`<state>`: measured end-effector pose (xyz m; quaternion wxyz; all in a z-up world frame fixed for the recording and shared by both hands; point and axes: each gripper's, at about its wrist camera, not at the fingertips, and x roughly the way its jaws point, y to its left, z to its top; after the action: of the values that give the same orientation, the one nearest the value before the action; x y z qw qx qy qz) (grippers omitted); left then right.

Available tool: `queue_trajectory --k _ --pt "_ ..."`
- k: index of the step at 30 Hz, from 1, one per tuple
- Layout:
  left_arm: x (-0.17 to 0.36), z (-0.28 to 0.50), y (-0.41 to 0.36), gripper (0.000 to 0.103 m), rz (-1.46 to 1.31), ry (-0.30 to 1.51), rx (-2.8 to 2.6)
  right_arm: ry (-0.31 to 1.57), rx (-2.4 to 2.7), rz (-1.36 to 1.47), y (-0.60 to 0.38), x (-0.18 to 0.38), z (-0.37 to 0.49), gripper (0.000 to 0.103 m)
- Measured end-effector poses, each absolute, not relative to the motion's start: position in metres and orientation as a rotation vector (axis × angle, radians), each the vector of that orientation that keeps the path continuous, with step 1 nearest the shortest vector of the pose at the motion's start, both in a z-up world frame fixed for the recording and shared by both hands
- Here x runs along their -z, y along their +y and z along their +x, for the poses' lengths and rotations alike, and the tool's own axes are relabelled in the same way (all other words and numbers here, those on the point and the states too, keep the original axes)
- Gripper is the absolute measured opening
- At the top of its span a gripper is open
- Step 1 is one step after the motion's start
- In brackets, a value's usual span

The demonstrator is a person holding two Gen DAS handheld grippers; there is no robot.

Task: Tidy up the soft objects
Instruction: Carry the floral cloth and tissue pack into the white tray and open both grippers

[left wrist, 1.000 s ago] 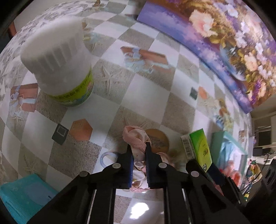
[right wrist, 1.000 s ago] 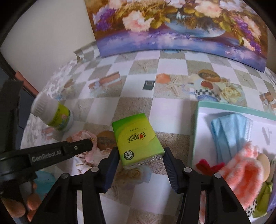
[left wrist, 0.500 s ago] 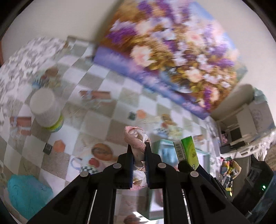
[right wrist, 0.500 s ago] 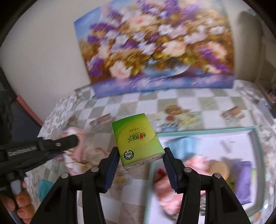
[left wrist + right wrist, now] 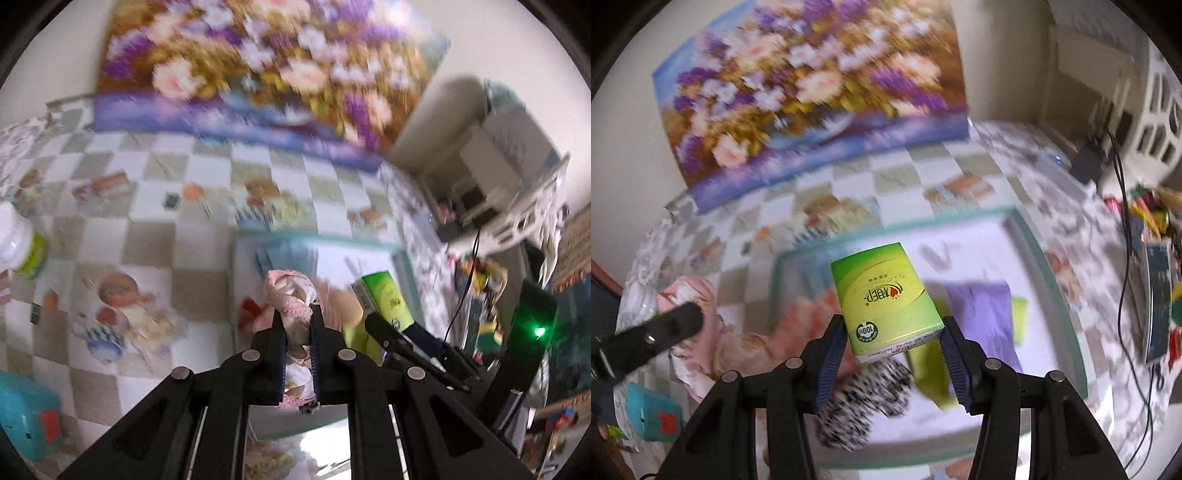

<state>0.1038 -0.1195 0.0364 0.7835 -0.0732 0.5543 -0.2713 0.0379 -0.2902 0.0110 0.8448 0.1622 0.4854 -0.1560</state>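
Note:
My left gripper (image 5: 297, 314) is shut on a pink cloth (image 5: 290, 295) and holds it in the air above the left part of the green-rimmed white tray (image 5: 314, 242). My right gripper (image 5: 892, 332) is shut on a green tissue pack (image 5: 882, 295) and holds it above the tray (image 5: 1049, 266). The pack also shows in the left wrist view (image 5: 386, 301), right of the cloth. The pink cloth and left gripper show at the left of the right wrist view (image 5: 690, 295). The tray holds a purple cloth (image 5: 982, 306), a black-and-white fuzzy item (image 5: 864, 402) and other soft items.
A white bottle with a green label (image 5: 20, 243) stands at the table's left. A teal box (image 5: 24, 417) lies at the near left. A flower painting (image 5: 809, 92) leans against the back wall. Cables and clutter (image 5: 1145, 229) lie to the right of the tray.
Both grippers rose from the table and moved right, carrying the pink cloth and the tissue pack to above the tray.

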Motion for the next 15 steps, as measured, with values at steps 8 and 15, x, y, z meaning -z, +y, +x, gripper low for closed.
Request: queue_trajectory --k 8,15 --pt "0.015 0.093 -0.136 0.011 -0.103 1.33 0.561 1.102 0.329 0.394 -0.295 0.019 0.02 0.055" --pt "0.031 0.083 -0.135 0.02 -0.051 1.356 0.526 1.129 0.335 0.4 -0.292 0.029 0.014 0.055"
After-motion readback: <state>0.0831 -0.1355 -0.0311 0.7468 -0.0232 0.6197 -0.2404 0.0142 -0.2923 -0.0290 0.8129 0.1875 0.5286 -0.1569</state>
